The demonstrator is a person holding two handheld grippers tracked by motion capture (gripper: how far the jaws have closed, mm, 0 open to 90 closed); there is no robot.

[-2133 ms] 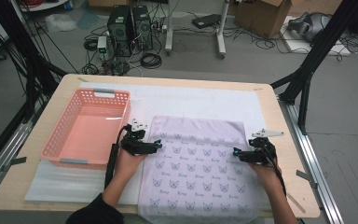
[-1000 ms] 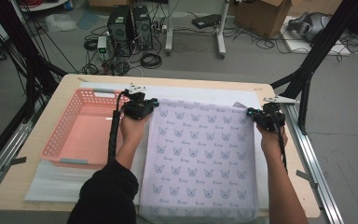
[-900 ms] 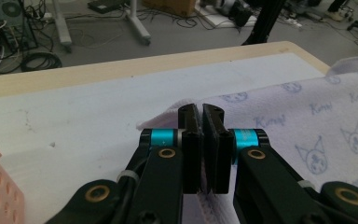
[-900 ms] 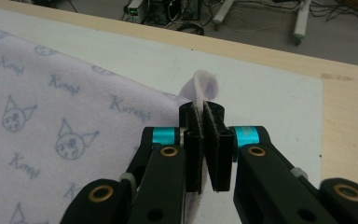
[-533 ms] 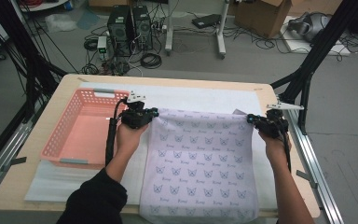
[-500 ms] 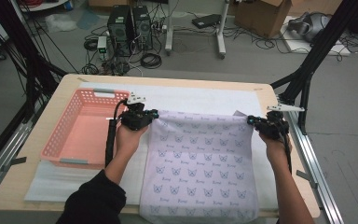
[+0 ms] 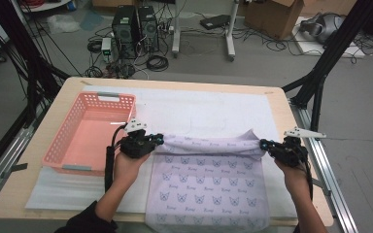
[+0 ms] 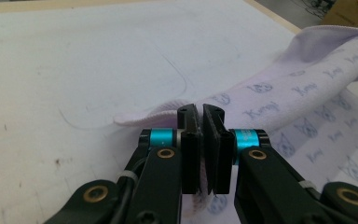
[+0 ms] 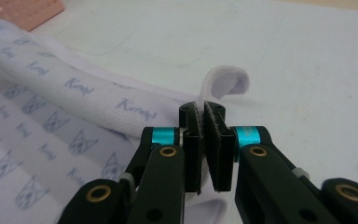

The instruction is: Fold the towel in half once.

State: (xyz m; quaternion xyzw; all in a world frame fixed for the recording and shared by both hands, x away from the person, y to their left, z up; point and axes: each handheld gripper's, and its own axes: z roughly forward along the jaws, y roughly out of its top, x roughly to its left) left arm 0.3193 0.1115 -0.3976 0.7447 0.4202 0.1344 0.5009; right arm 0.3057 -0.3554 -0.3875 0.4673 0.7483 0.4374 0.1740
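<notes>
A lilac cloth (image 7: 209,179) printed with small cat faces lies on the table's near half, its far edge lifted and folding toward the person. My left gripper (image 7: 159,141) is shut on the cloth's far left corner (image 8: 168,109). My right gripper (image 7: 264,144) is shut on the far right corner, whose tip curls up past the jaws (image 9: 226,84). In the left gripper view the gripper (image 8: 201,114) pinches the hem; in the right gripper view the gripper (image 9: 203,112) does the same. The raised edge (image 7: 209,142) sags between both hands.
A pink plastic basket (image 7: 53,150) sits empty at the table's left. A white foam sheet (image 7: 213,109) covers the wooden table (image 7: 281,104). Black frame posts stand at both sides; computers and cables lie on the floor beyond.
Both hands have drawn the cloth's far edge back toward the person and slightly lower, so the cloth now folds over itself. Both grips stayed shut.
</notes>
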